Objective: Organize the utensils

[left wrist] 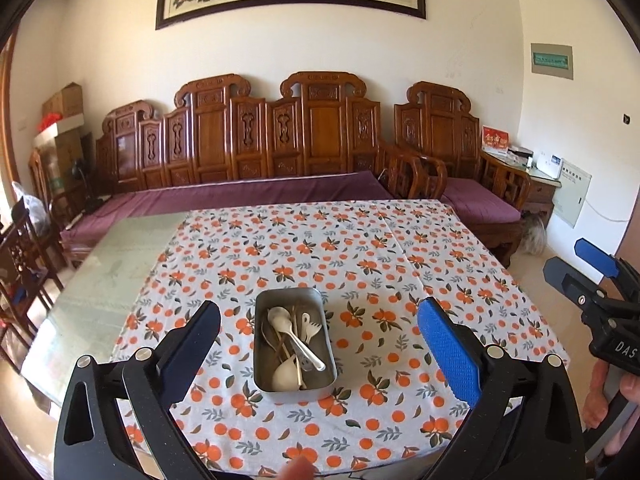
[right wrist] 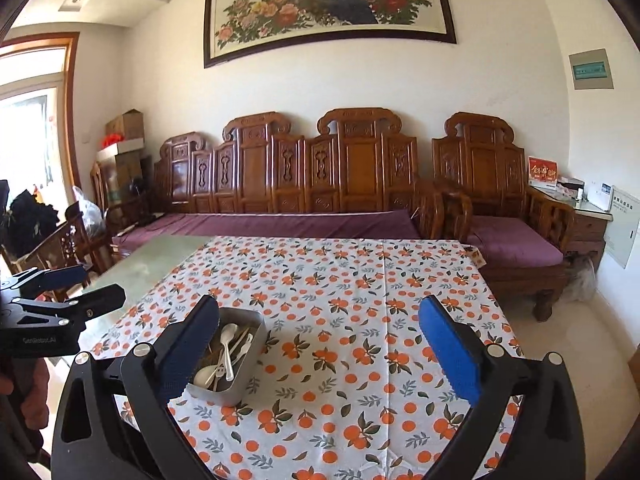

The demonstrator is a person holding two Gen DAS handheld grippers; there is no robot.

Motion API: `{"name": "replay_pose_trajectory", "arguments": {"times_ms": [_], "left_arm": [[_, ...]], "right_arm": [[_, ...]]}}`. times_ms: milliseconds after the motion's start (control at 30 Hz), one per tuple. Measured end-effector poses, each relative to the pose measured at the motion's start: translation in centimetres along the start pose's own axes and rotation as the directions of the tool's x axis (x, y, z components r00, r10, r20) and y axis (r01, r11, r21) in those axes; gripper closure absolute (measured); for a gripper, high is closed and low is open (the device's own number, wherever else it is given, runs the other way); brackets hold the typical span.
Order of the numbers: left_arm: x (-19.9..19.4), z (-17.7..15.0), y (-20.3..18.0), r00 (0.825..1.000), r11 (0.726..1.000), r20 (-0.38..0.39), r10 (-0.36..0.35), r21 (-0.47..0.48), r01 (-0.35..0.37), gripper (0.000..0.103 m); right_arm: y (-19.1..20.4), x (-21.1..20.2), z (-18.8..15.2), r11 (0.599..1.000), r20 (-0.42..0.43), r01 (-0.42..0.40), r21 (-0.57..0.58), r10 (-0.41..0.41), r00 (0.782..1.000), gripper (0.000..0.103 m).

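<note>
Metal tin (left wrist: 294, 344) of utensils (left wrist: 294, 342) lying lengthwise lower centre between wide-open left gripper (left wrist: 320, 344) jaws, nearer than open, empty right gripper (right wrist: 320, 344)

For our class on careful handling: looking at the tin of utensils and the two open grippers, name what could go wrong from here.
1. The utensils lie crossed in a heap inside the tin; pulling one could drag or flip others out.
2. The tin sits loose on the tablecloth; a nudge from the left gripper might slide it or bunch the cloth.
3. The right gripper has one finger close over the tin, so the two grippers could collide there.
</note>
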State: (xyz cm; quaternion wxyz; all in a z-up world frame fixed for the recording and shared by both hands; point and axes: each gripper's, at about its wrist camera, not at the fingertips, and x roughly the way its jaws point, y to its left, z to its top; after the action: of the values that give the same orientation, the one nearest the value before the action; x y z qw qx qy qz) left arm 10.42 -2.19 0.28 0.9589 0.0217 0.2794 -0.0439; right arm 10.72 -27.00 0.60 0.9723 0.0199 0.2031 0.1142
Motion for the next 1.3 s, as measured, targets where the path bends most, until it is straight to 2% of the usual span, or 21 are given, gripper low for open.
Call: {"name": "replay_pose_trajectory", "arguments": {"times_ms": [1300], "left_arm": [[-1.3,-0.2,-0.6,0.999,1.0,0.042,0.011,-0.023,-0.01,0.008]], "right_arm": [[1.0,-0.4,0.7,1.0,0.013,-0.002,-0.008,0.002,1.0,0.003]]}}
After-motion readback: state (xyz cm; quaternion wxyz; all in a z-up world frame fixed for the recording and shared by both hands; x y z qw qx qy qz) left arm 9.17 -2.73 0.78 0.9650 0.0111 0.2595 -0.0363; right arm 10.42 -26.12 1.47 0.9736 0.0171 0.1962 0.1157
